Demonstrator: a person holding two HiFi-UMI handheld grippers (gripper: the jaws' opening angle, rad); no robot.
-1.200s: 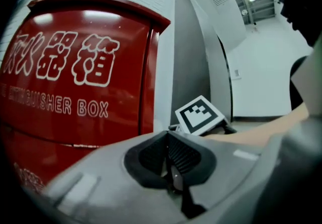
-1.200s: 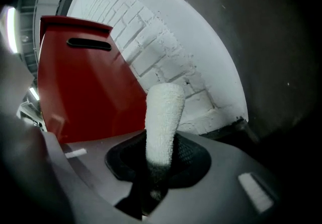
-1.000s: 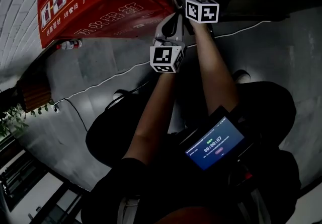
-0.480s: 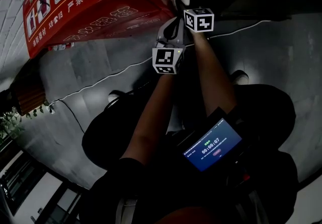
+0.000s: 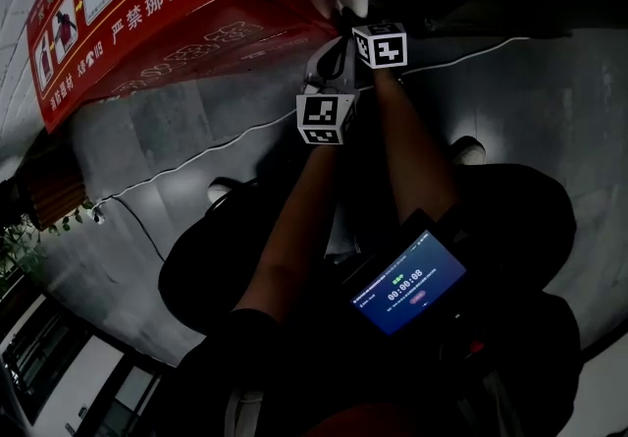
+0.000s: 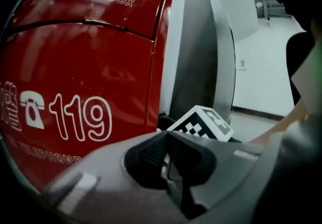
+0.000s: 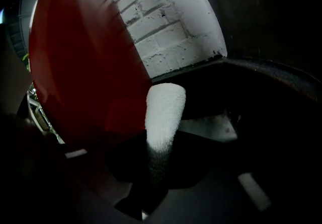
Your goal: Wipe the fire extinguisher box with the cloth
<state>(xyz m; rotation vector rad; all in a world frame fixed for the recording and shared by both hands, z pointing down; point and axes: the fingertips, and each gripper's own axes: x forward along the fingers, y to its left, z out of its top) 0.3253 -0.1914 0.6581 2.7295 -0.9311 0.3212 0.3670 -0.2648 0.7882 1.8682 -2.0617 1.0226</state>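
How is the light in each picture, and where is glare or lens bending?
Head view: dim, the lap nearly black, only the screen glows. Left gripper view: best lit, glare streaks on the fire extinguisher box, its edges bowed by the wide lens. Right gripper view: lower half dark, the white cloth bright, the right gripper barely visible.

Your head camera looks steeply down past your arms, with the box (image 5: 147, 3) at upper left. The left tongs' (image 6: 166, 136) camera sits close before the box's front. The right tongs' (image 7: 160, 160) camera looks along its side, just as near. All three views share the box.
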